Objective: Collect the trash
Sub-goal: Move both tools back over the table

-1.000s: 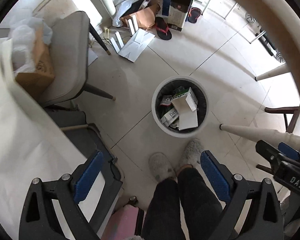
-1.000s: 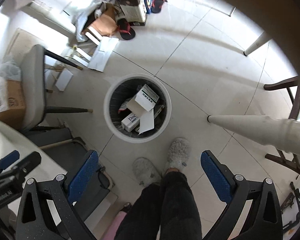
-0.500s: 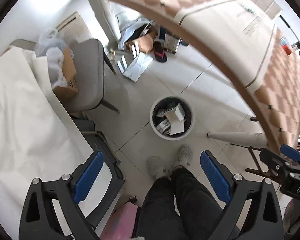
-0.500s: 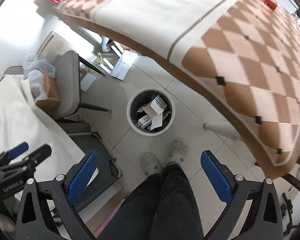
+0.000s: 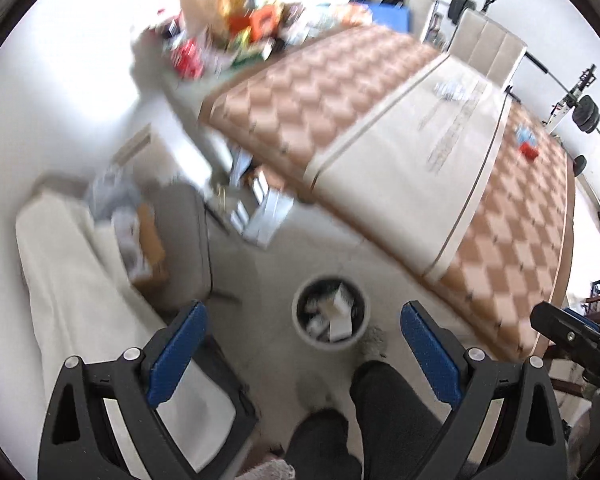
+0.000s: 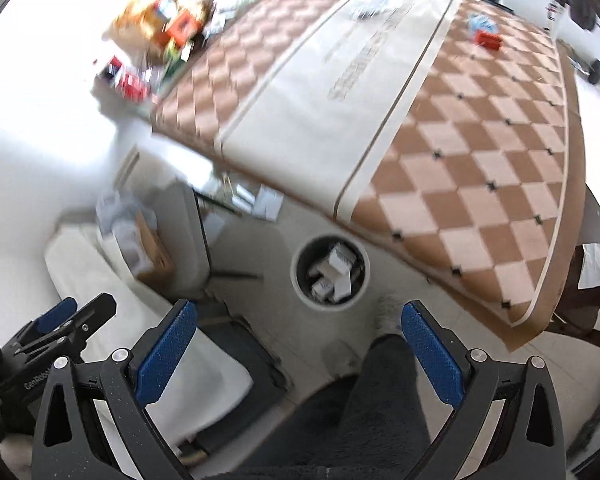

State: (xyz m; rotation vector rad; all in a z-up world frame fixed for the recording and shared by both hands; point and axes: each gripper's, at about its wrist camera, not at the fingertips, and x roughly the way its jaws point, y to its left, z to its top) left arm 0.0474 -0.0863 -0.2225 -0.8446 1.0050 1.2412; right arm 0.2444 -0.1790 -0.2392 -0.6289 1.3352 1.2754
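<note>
A round white trash bin [image 5: 300, 328] with a black liner stands on the tiled floor below the table edge, holding white cartons and papers; it also shows in the right wrist view [image 6: 296, 280]. My left gripper [image 5: 303, 350] is open and empty, high above the floor. My right gripper [image 6: 298, 346] is open and empty at about the same height. On the checkered tablecloth [image 6: 480, 184] lie a red and blue item [image 6: 486, 38] far right and a small crumpled piece [image 6: 364, 8] on the cream strip. The red item also shows in the left wrist view [image 5: 528, 148].
A pile of colourful packages [image 6: 160, 28] sits at the table's far left end. A grey chair [image 5: 188, 248] holding a cardboard box [image 5: 148, 248] and plastic stands left of the bin. Papers [image 5: 264, 216] lie on the floor under the table. The person's legs [image 5: 380, 412] are below.
Both grippers have risen and tilted up: the bin has shrunk and dropped in view, and the tabletop with its items has come into sight. Both stayed open. The frames are motion-blurred.
</note>
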